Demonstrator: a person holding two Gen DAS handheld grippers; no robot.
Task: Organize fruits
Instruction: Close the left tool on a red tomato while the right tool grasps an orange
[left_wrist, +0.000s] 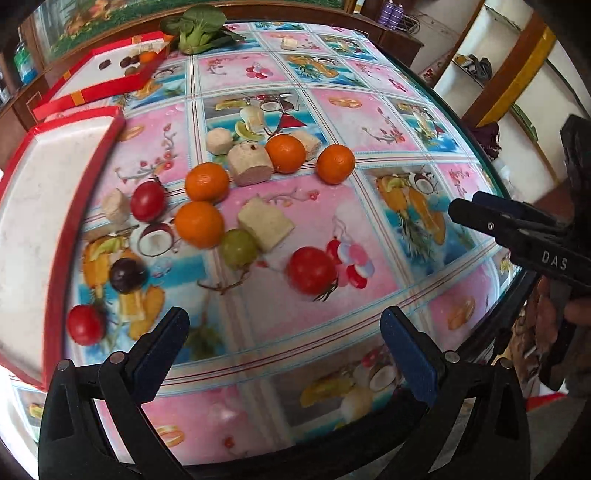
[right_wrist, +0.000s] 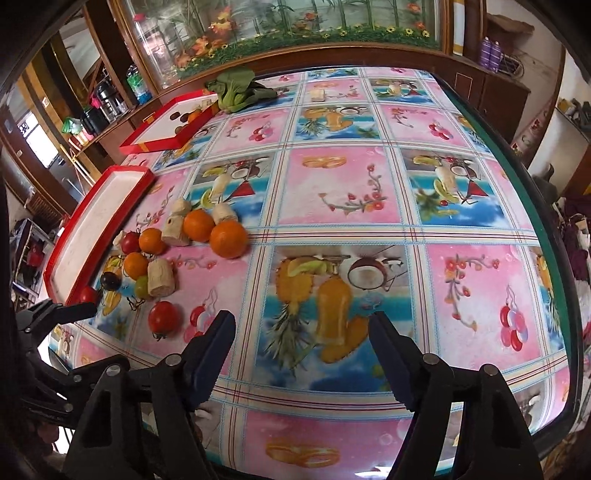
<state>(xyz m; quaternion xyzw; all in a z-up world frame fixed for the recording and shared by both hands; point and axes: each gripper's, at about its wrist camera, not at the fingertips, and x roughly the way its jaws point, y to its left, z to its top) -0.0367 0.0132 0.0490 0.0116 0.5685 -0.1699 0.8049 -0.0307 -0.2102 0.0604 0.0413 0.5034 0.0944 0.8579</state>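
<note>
Several oranges (left_wrist: 207, 181), red tomatoes (left_wrist: 312, 270), a green grape (left_wrist: 239, 248), a dark plum (left_wrist: 127, 275) and beige cut chunks (left_wrist: 265, 223) lie scattered on the patterned tablecloth. My left gripper (left_wrist: 284, 332) is open and empty, above the near table edge, short of the fruit. My right gripper (right_wrist: 301, 332) is open and empty over the printed pineapple, right of the fruit cluster (right_wrist: 229, 239). It shows at the right of the left wrist view (left_wrist: 480, 214).
An empty red-rimmed white tray (left_wrist: 55, 206) lies at the left edge. A second red tray (left_wrist: 107, 79) farther back holds a few fruits. A leafy green vegetable (left_wrist: 199, 27) lies at the back. The glass table edge (right_wrist: 554, 236) curves on the right.
</note>
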